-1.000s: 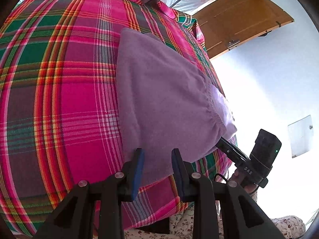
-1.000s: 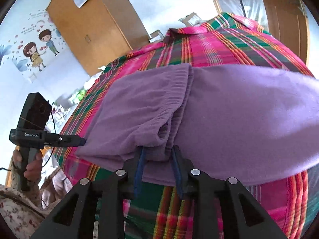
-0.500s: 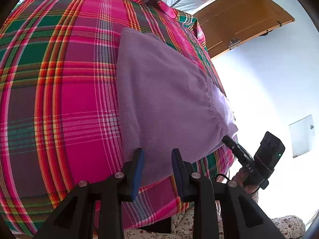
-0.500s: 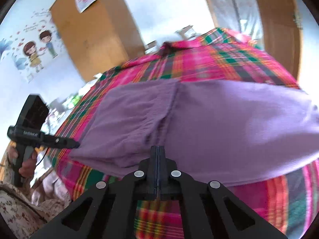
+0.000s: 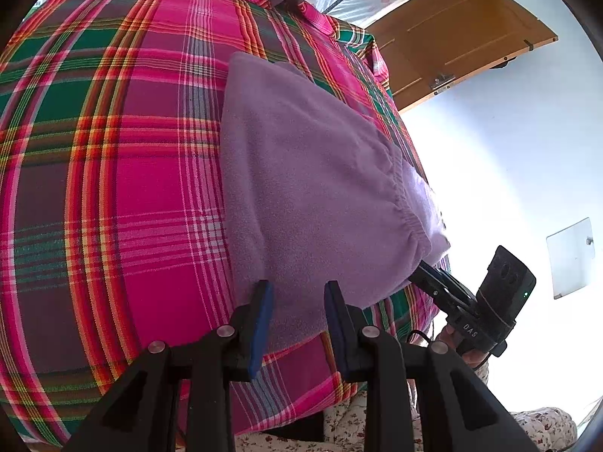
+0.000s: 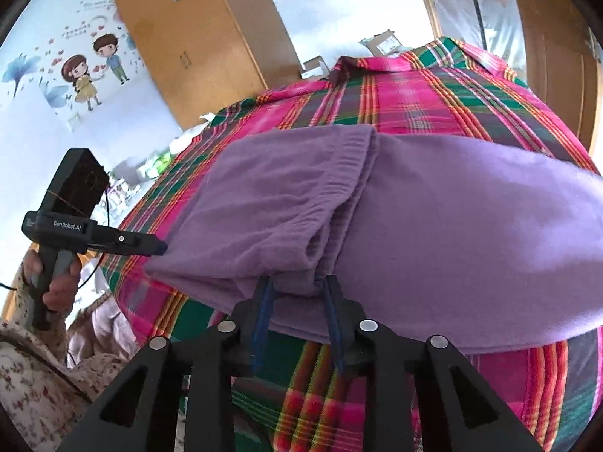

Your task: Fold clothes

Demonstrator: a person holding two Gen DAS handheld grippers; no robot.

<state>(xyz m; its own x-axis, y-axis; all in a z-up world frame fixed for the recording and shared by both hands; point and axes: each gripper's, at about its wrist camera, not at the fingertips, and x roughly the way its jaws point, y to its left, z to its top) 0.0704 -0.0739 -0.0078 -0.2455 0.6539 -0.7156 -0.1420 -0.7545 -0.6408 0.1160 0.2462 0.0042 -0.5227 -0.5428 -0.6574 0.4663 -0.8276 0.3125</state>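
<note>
Purple fleece, soft and folded over on itself, lies on the plaid cloth (image 5: 113,188) of pink, green and red that covers the surface before me. This purple garment (image 5: 309,188) sits toward the right side of the plaid in my left camera, its gathered elastic waistband at the near right corner.

My left claw (image 5: 297,312) stands open, its blue-padded fingers (image 5: 260,316) spread wide with the garment's near edge showing between them. Nothing is pinched there; the fleece lies flat under the gap.

My right claw (image 6: 297,312) is also spread open, its two fingers set on either side of the bunched waistband layers at the garment's near edge. The fleece hangs just over the fingertips, touching them. Whether the pads press the cloth I cannot tell, but the jaws are plainly apart.

In the right camera the garment (image 6: 433,233) fills the middle, with a folded flap on its left part and a smooth broad panel on its right. To the far left my other tool shows, its tip at the left corner of the fleece, held by my hand (image 6: 56,286) in a floral sleeve (image 6: 34,376).

A wooden wardrobe (image 6: 203,37) stands at the far left, beside a cartoon sticker (image 6: 94,67) on the wall. A wooden door (image 5: 452,34) shows far right in the left view.
</note>
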